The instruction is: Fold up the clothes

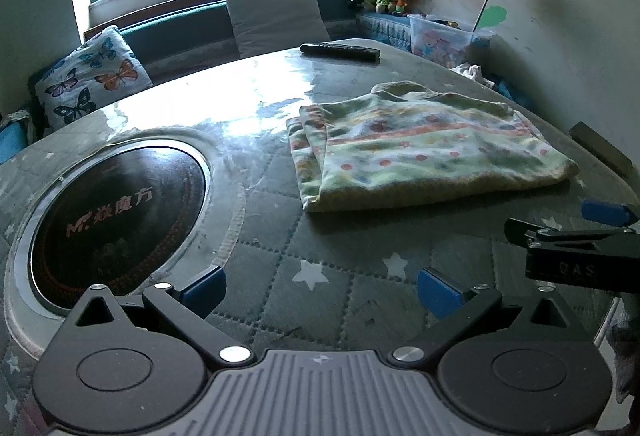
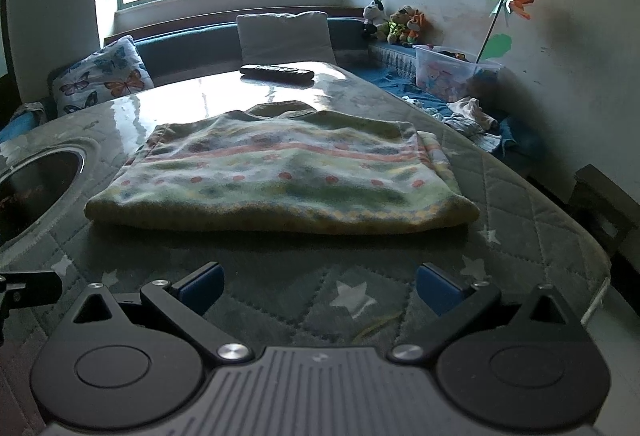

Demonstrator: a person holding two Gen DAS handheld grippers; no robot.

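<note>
A folded pale green garment with pink stripes and dots (image 1: 424, 148) lies flat on the quilted star-print table (image 1: 344, 236). In the right wrist view the garment (image 2: 284, 172) lies straight ahead on the table (image 2: 520, 204). My left gripper (image 1: 320, 290) is open and empty, above the table, near side and left of the garment. My right gripper (image 2: 318, 286) is open and empty, just short of the garment's near edge. The right gripper also shows at the right edge of the left wrist view (image 1: 576, 232).
A round black cooktop (image 1: 116, 212) is set into the table on the left. A black remote (image 1: 340, 52) lies at the far edge. Behind are a bench with pillows (image 1: 276, 16), a clear bin (image 1: 444, 36), loose clothes (image 2: 472, 116) and soft toys (image 2: 396, 22).
</note>
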